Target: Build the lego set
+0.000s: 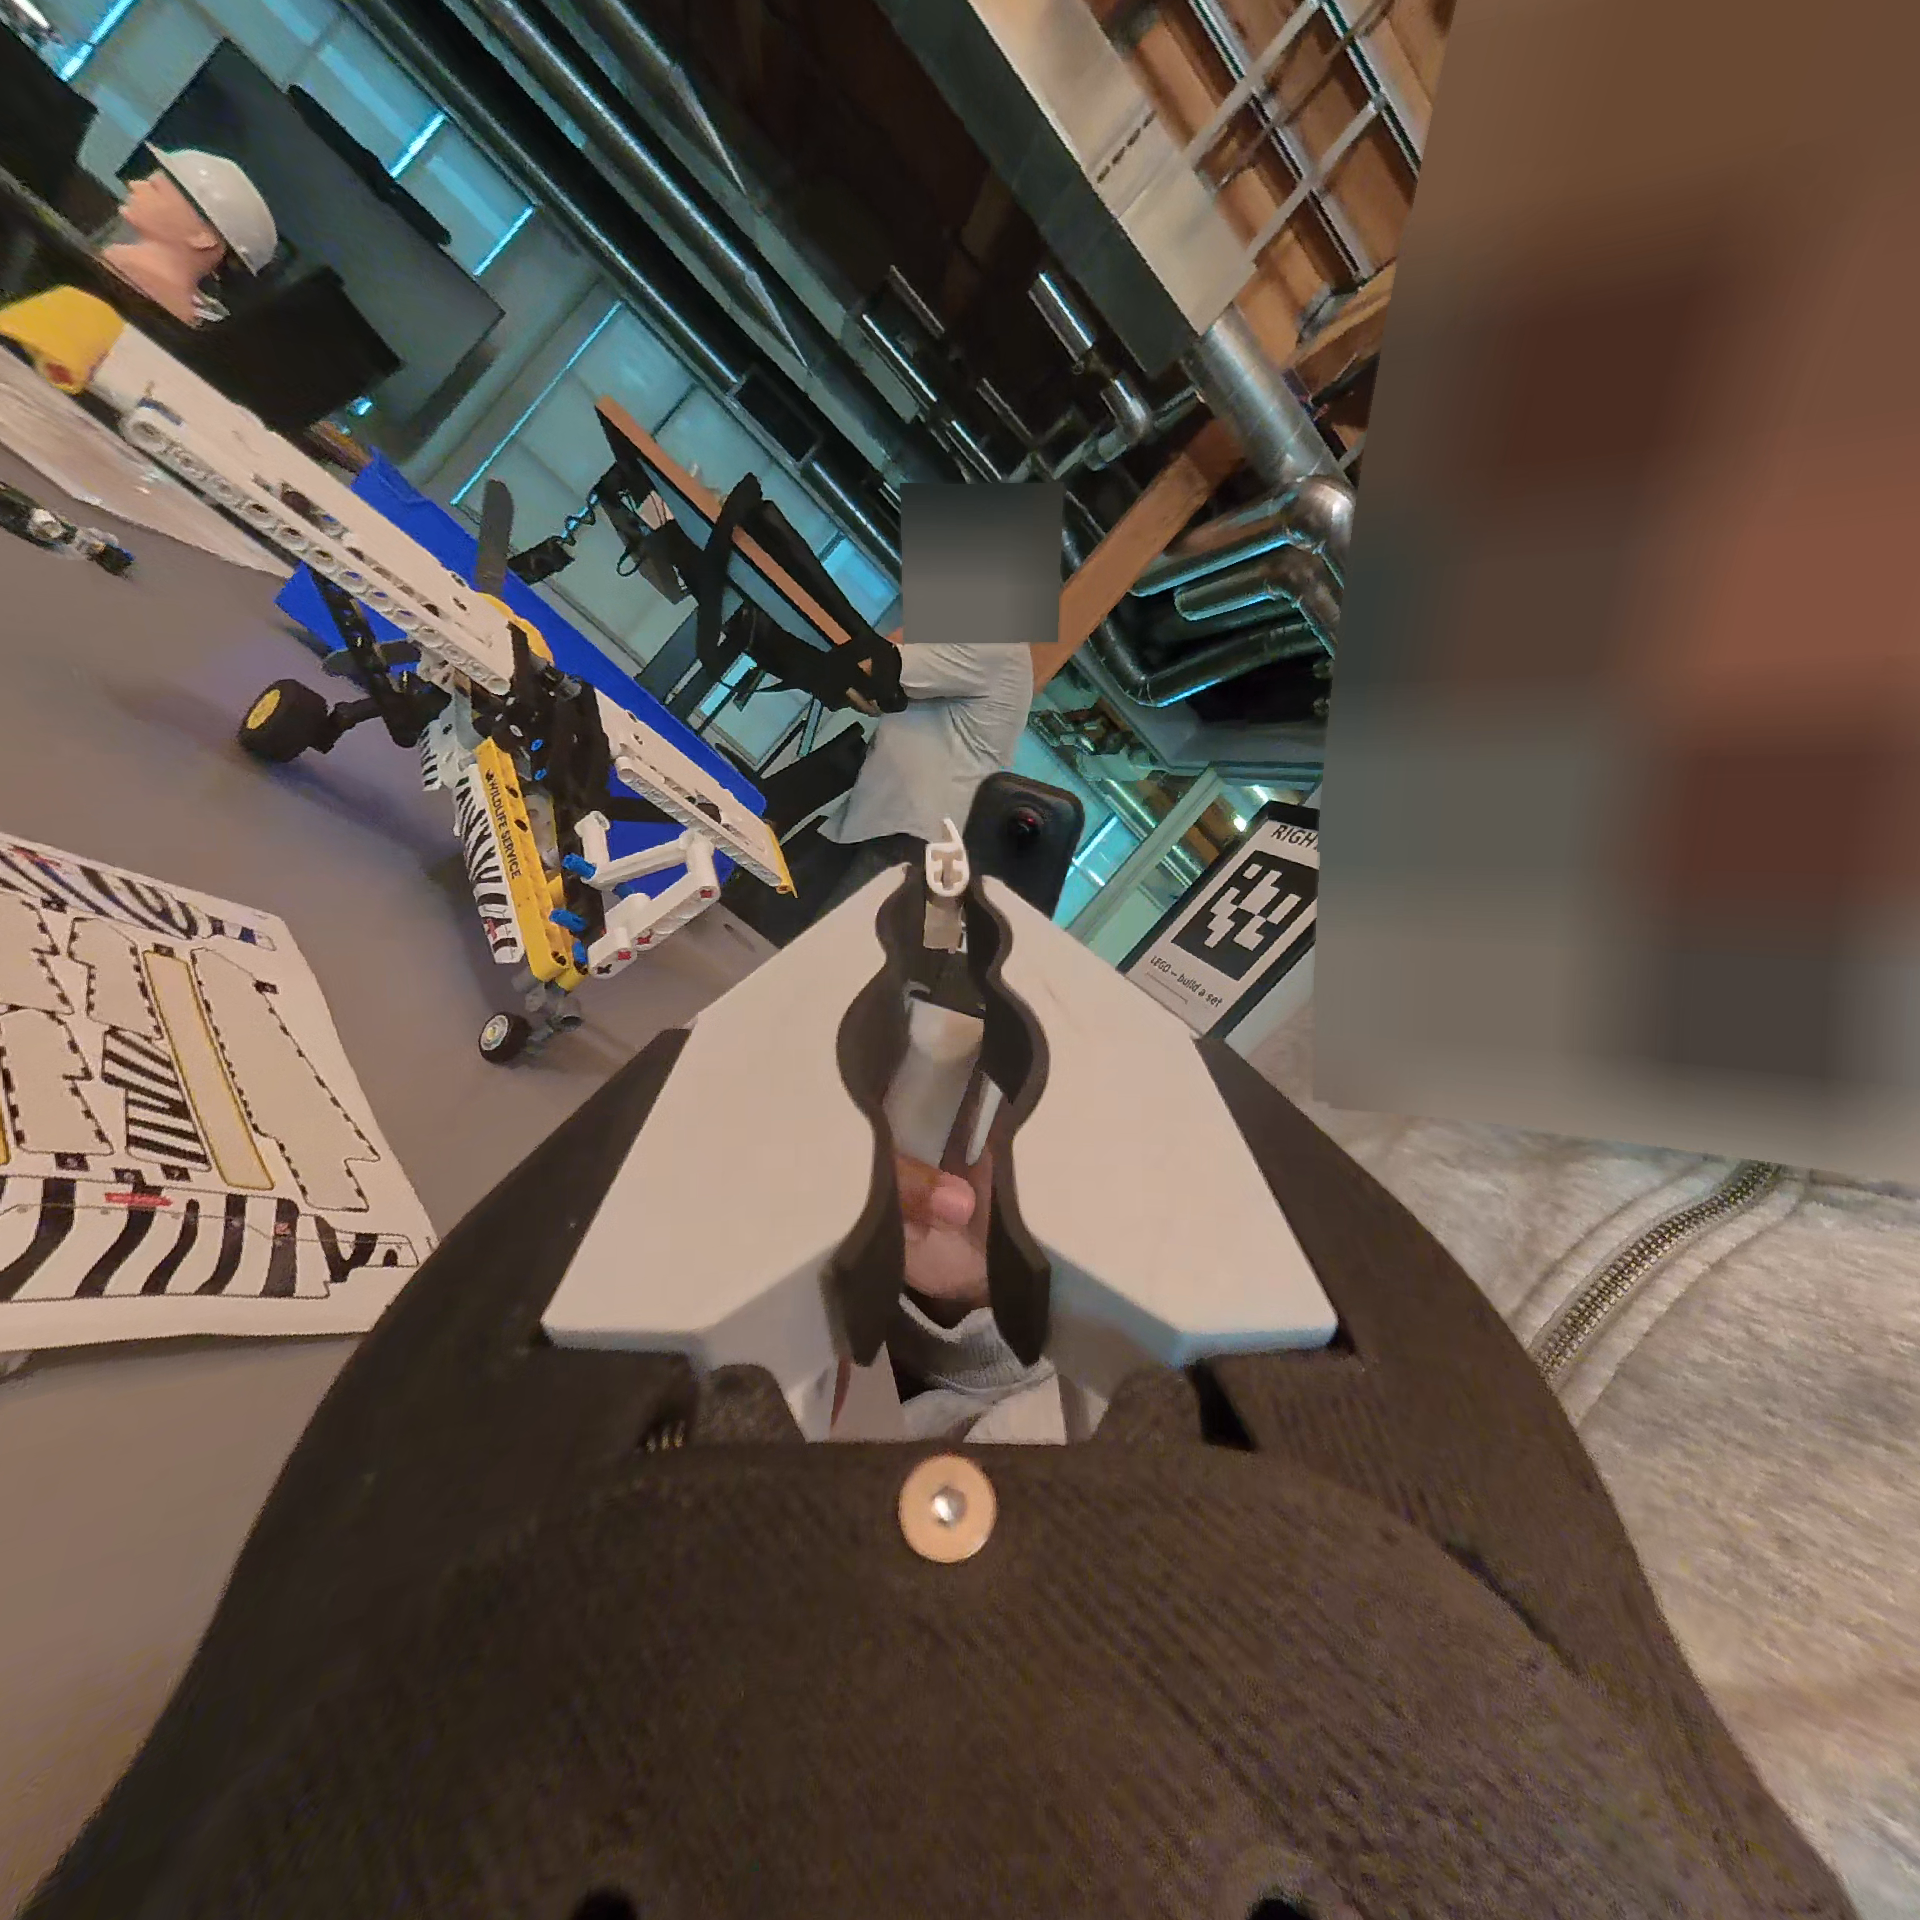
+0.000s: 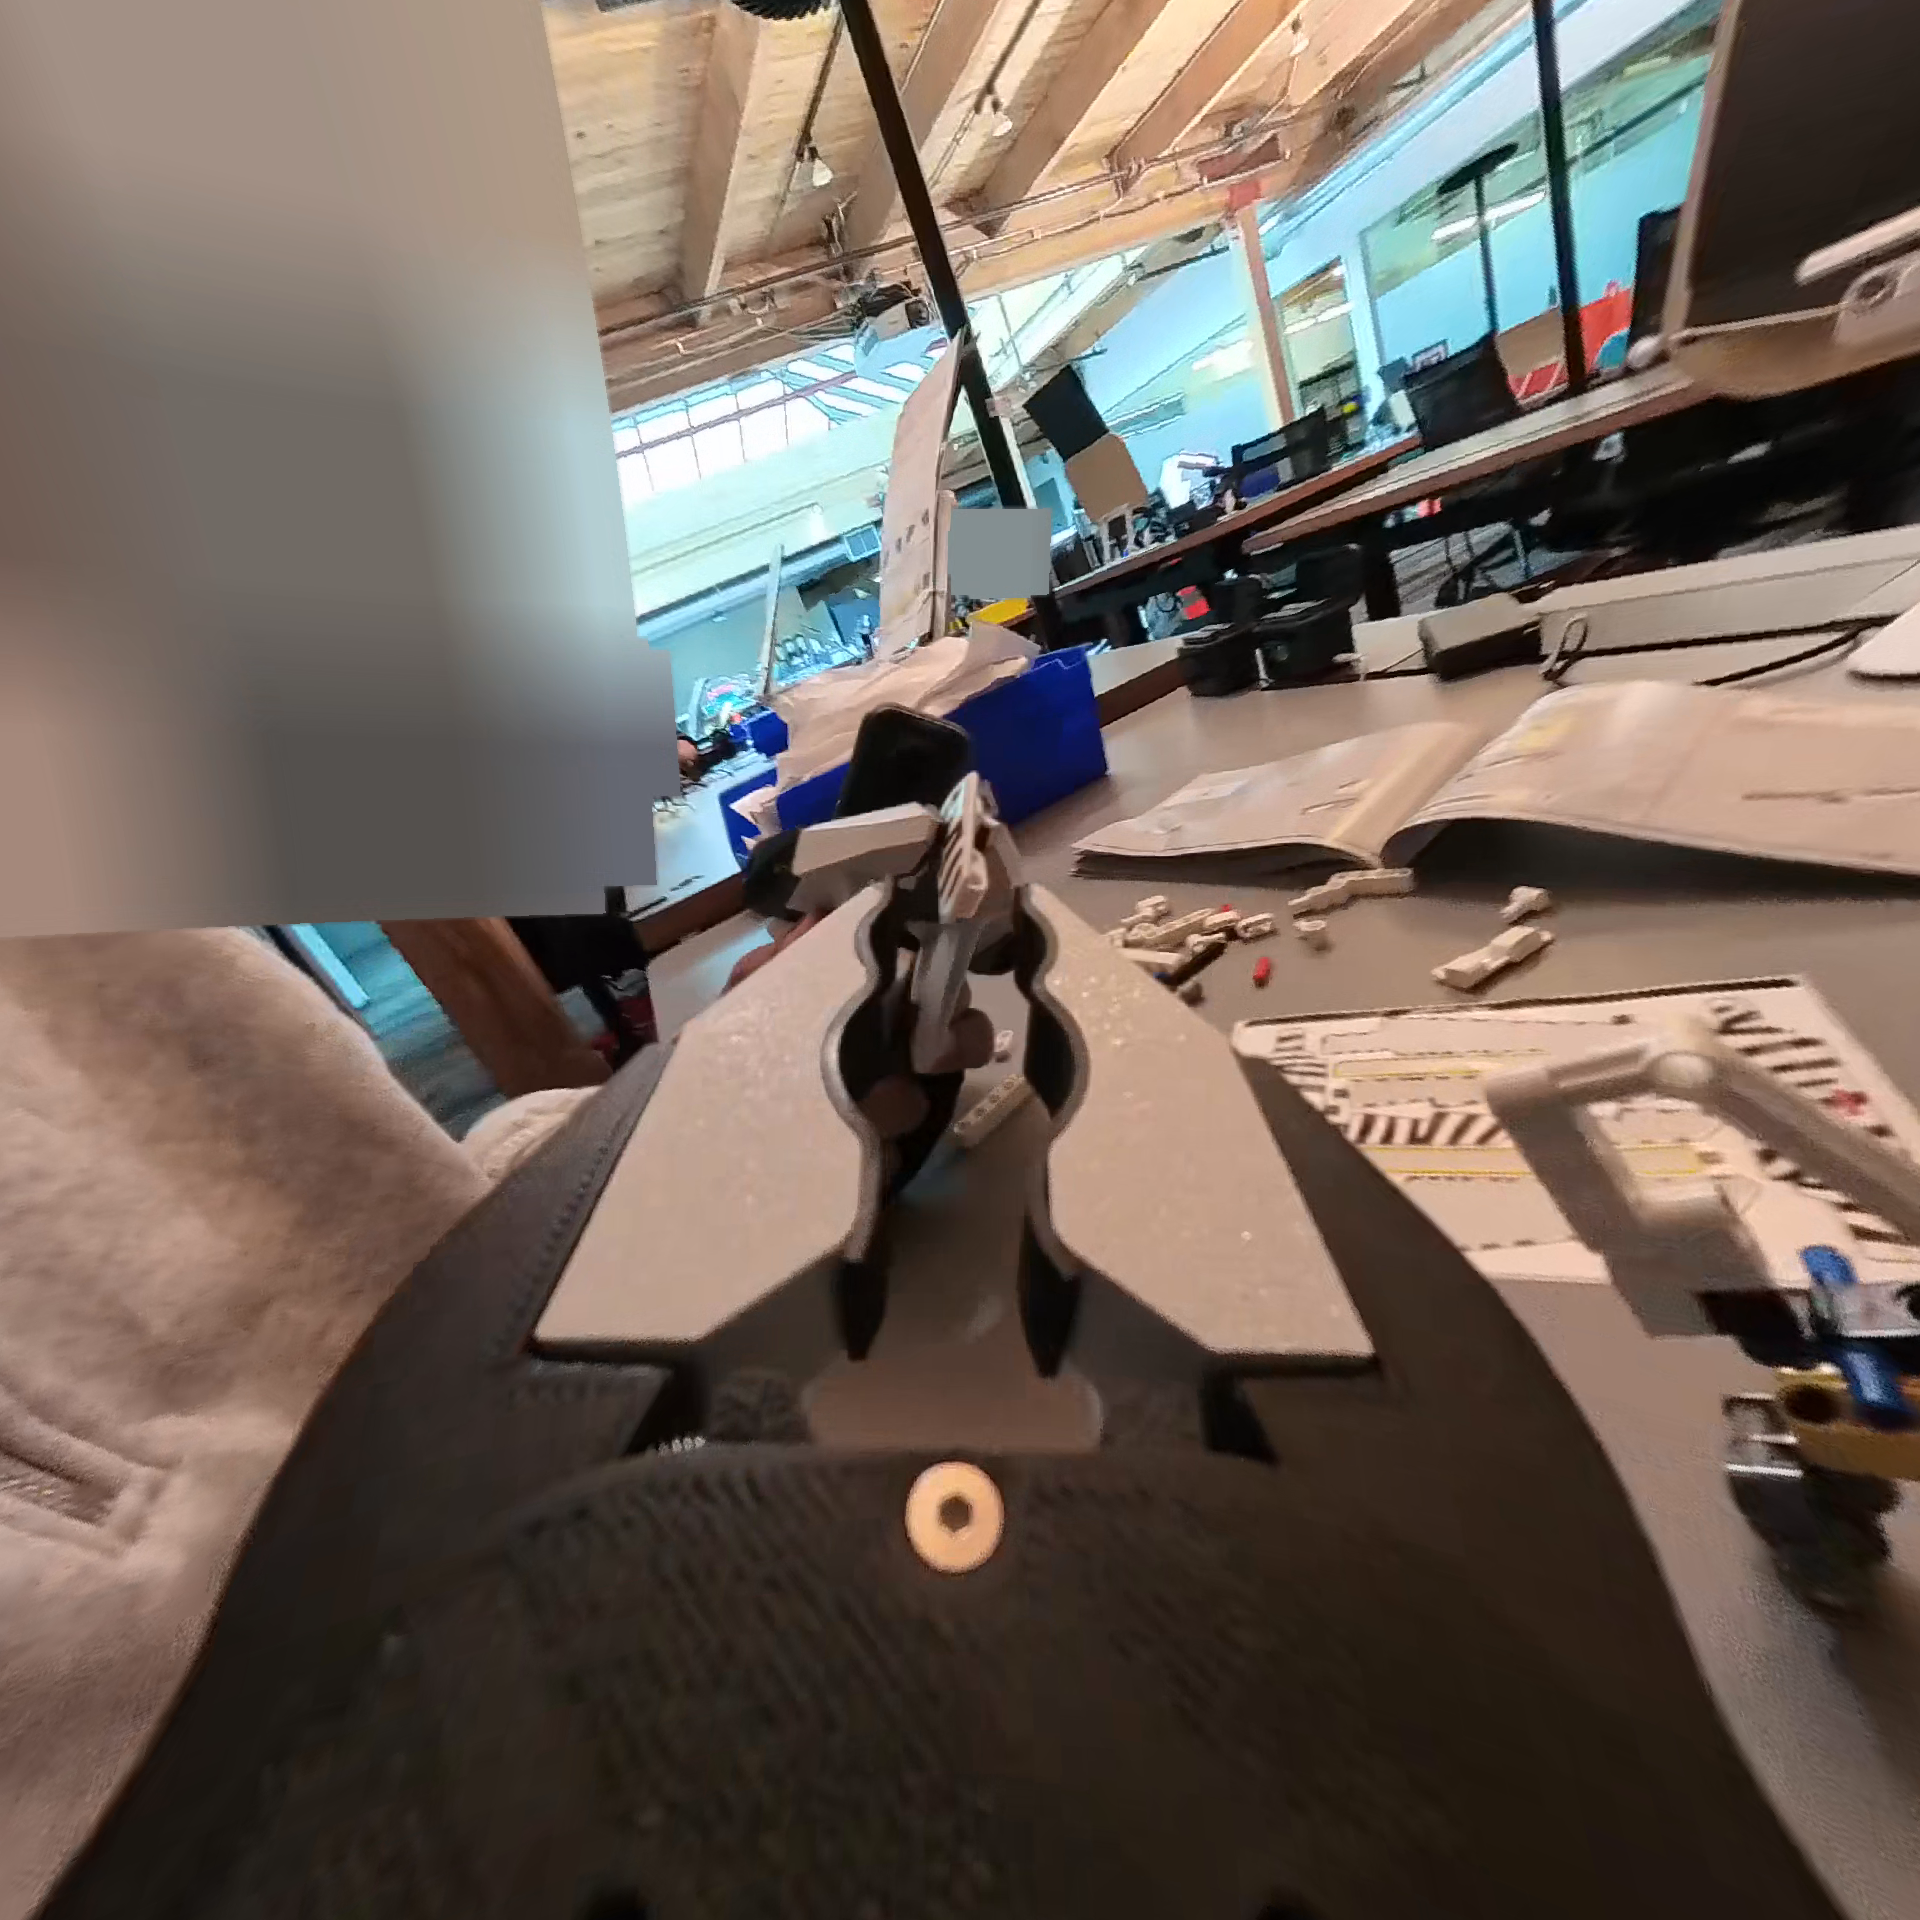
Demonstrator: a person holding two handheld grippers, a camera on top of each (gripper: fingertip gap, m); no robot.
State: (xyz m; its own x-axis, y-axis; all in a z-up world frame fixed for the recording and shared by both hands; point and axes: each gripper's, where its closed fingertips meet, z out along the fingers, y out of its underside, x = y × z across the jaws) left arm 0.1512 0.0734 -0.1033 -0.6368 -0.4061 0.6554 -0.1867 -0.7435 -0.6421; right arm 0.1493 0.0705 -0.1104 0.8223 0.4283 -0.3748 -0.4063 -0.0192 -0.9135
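My left gripper point(image 1: 940, 883) is shut on a small white lego connector point(image 1: 945, 854) that sticks out past its tips. My right gripper point(image 2: 951, 914) is shut on a white lego panel with a zebra-stripe sticker point(image 2: 961, 847), held up in the air. The two grippers face each other tip to tip; the left gripper's white finger point(image 2: 862, 836) touches or nearly touches the panel. The half-built white, yellow and black lego plane point(image 1: 520, 769) stands on the grey table to the left, and part of it shows close by in the right wrist view point(image 2: 1714, 1195).
A zebra sticker sheet point(image 1: 177, 1091) lies flat by the model; it also shows in the right wrist view point(image 2: 1558, 1122). Loose white, red and black pieces point(image 2: 1195, 930) lie beside an open instruction booklet point(image 2: 1455, 779). A blue bin point(image 2: 1029, 727) stands behind. A person in a grey hoodie point(image 1: 1714, 1403) is close. Left and right tips are no more than a few centimetres apart.
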